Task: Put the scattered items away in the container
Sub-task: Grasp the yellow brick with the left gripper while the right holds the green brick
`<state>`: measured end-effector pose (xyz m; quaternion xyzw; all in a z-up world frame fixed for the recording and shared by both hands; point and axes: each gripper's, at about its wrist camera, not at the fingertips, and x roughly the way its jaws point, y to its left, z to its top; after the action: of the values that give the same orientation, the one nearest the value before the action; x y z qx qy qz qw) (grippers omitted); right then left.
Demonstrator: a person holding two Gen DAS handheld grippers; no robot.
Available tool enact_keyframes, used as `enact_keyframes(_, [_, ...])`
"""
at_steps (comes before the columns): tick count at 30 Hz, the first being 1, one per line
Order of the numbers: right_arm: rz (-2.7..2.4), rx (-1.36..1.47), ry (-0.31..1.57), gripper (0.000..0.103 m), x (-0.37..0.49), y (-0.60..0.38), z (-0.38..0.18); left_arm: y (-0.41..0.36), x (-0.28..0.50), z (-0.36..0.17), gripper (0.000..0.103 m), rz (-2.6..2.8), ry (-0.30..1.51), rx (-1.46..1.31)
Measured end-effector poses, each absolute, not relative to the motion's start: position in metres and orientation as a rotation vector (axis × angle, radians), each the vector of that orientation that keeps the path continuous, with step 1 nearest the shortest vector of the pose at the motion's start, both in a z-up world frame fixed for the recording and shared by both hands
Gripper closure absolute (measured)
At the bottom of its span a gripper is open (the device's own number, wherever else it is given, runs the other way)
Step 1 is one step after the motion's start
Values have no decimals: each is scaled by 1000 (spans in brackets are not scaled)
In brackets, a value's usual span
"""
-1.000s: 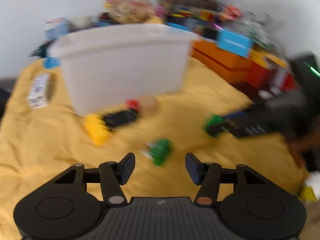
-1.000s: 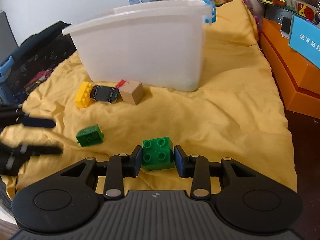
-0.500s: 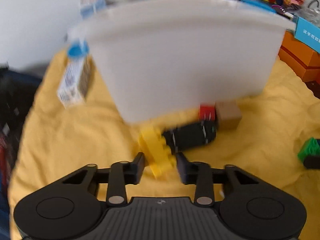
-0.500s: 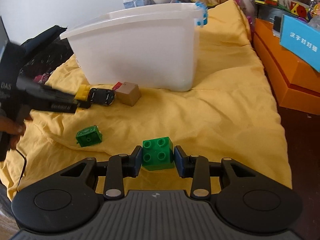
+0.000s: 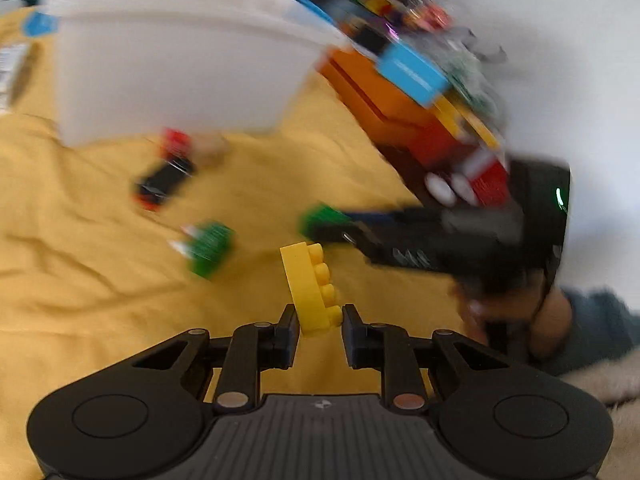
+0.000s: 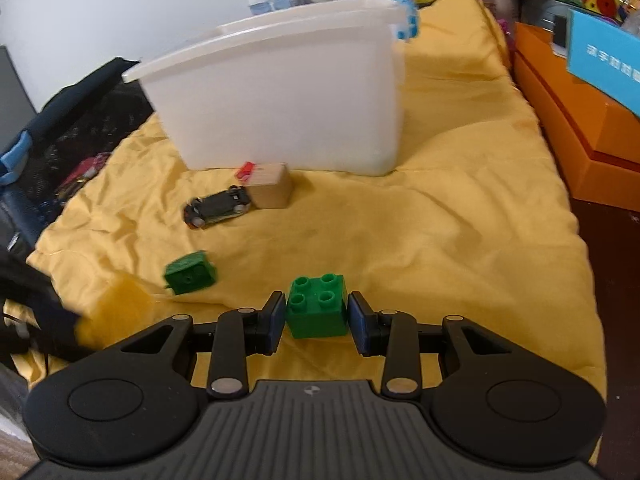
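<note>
The only writing to be made out was a row of white characters on the bright blue card [image 6: 608, 60] leaning on the orange box [image 6: 568, 128] at the right edge of the bed, too blurred to read. The tall white translucent plastic container [image 6: 280, 100] stood upright on the rumpled yellow cloth [image 6: 460, 200], nothing blocking its open top. Just before its front wall lay a tan wooden cube [image 6: 272, 185] with a small red piece [image 6: 246, 169] touching it, and a black toy car [image 6: 218, 210] against the cube's left side. A green printed block [image 6: 190, 273] sat nearer, apart from these. The right gripper [image 6: 316, 312] was clamped on a green four-stud plastic brick [image 6: 318, 306], both pads pressed to its sides. The left gripper [image 5: 320, 326], in a motion-smeared view, had its jaws closing on a yellow studded plastic brick [image 5: 310, 288] standing tilted between them, the pads against its lower end. A person's hand [image 5: 516, 312] gripped the right tool's handle.
</note>
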<state>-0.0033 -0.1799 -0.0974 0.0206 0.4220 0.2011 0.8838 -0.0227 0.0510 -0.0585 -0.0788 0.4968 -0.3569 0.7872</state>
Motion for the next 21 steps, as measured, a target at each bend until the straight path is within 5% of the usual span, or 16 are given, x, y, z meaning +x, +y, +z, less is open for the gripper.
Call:
enact_keyframes(7, [411,-45,892,64,-13,-171,-102,43,-17,-89,74,-570,1104,11])
enact_keyframes(11, [405,-38,870,61,-14,-173,-98,52,-23,-72,54,-530,1018,49])
enact_keyframes(21, [400,-31,859,61,-14,-174,-97,22,-38,-56,54,-746,942,159])
